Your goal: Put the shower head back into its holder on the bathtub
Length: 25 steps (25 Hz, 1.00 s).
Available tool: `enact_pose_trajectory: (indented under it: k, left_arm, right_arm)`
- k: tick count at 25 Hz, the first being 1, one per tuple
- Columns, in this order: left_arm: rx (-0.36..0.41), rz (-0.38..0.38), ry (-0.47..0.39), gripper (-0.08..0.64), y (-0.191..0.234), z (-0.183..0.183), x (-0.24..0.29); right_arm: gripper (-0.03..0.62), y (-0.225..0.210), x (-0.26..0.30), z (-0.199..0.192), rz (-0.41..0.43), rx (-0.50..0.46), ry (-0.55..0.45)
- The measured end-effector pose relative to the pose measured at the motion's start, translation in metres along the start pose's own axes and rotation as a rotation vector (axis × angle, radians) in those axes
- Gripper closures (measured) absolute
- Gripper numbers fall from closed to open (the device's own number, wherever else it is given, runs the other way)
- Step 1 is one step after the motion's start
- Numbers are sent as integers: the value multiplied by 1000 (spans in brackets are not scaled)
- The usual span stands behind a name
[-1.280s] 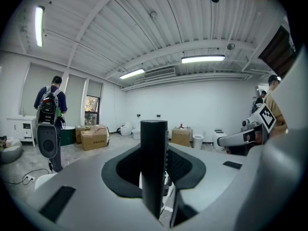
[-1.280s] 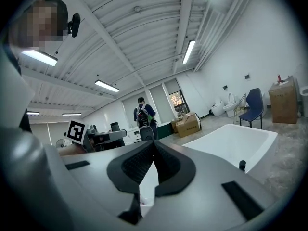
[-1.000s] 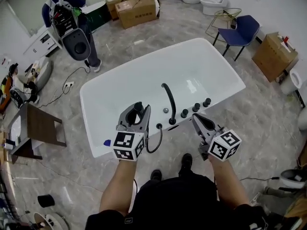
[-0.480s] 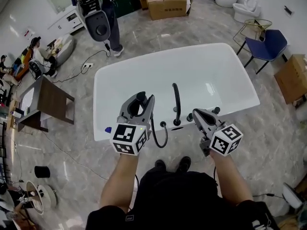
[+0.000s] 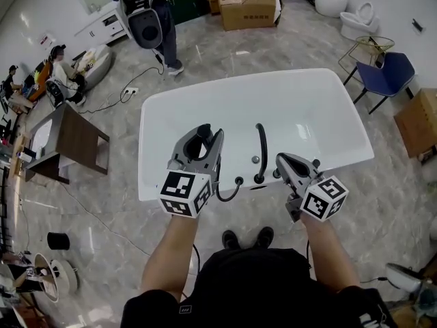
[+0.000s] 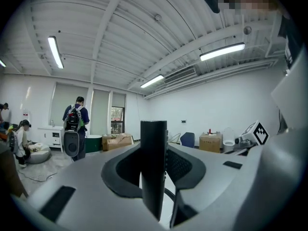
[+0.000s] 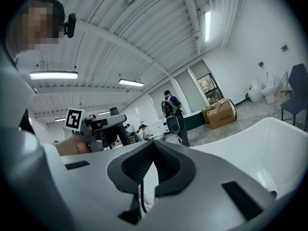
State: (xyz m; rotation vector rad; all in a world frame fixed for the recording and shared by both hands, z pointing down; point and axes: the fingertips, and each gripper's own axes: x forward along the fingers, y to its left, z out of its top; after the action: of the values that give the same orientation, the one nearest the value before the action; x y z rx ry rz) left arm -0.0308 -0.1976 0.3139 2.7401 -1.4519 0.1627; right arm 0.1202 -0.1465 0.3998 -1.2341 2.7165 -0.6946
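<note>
A black shower head (image 5: 203, 134) stands upright between the jaws of my left gripper (image 5: 199, 139), which is shut on its handle (image 6: 154, 170). Its black hose (image 5: 227, 191) loops down to a fitting (image 5: 239, 180) on the near rim of the white bathtub (image 5: 205, 101). A curved black spout (image 5: 261, 149) and black knobs (image 5: 315, 162) sit on that rim. My right gripper (image 5: 281, 160) hovers over the rim right of the spout, its jaws shut (image 7: 153, 146) with nothing between them.
A person with a backpack (image 5: 145, 12) stands beyond the tub. Cardboard boxes (image 5: 249, 2) lie at the far wall, a blue chair (image 5: 388, 74) and toilets (image 5: 355, 20) to the right. A wooden table (image 5: 75, 139) and seated people (image 5: 51, 70) are at the left.
The left gripper has risen a little with the shower head still in it, and the right gripper has shifted along the rim. Both grips look the same.
</note>
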Motion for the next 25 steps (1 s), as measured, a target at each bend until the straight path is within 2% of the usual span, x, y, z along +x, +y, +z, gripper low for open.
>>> enact_pose_trajectory:
  k: [6,15,19,25]
  left_arm:
    - [37,-22,-80,431,12,39,-3]
    - [38,-52,-87,431,12,39,4]
    - [10,-75,-56,431,11,22,15]
    - [-60,-118,26,431,2,-25,28]
  right_arm:
    - [575,10,13,-1,0,-4,0]
    - [575,7,15,8,-20,-22,-10]
    - [575,1,16,-1,-33,-8,0]
    - [575,-7,10,-23,-68,27,44]
